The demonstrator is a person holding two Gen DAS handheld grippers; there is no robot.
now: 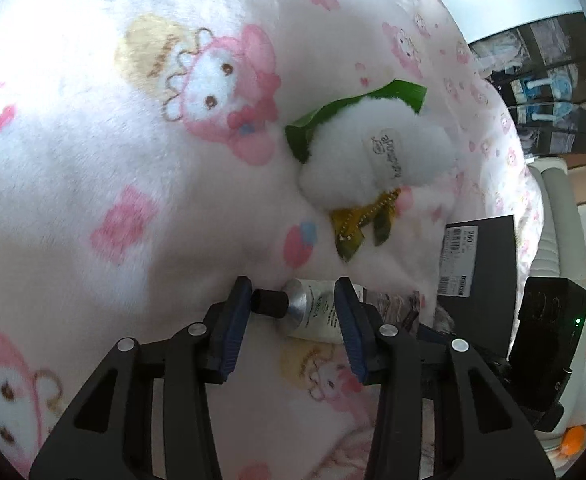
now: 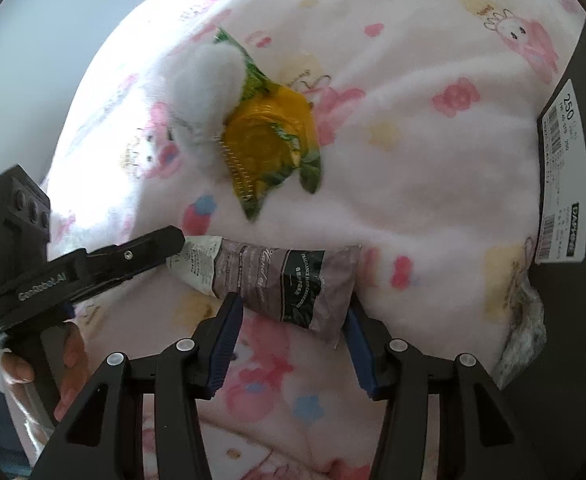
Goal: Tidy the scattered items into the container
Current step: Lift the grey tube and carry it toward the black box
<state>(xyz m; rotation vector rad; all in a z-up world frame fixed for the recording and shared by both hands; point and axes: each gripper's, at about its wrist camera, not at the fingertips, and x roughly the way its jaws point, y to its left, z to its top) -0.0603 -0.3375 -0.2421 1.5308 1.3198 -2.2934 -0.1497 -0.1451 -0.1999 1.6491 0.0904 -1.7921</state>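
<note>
A hand cream tube (image 2: 277, 282) with a black cap (image 1: 269, 303) lies on a pink patterned blanket (image 1: 93, 160). My left gripper (image 1: 293, 300) is open with its jaws around the tube's cap end (image 1: 313, 312), resting at the blanket. My right gripper (image 2: 291, 316) is open with its jaws around the tube's flat crimped end. A white fluffy plush (image 1: 373, 156) lies on a green and yellow snack packet (image 2: 273, 140) farther back. The black container (image 2: 573, 220) with a white label stands at the right, and shows in the left wrist view (image 1: 481, 264) too.
A crumpled clear wrapper (image 2: 525, 332) lies against the container's base. The left gripper's body (image 2: 53, 272) and the hand holding it fill the right wrist view's left side. Furniture and shelves (image 1: 553, 72) stand beyond the bed.
</note>
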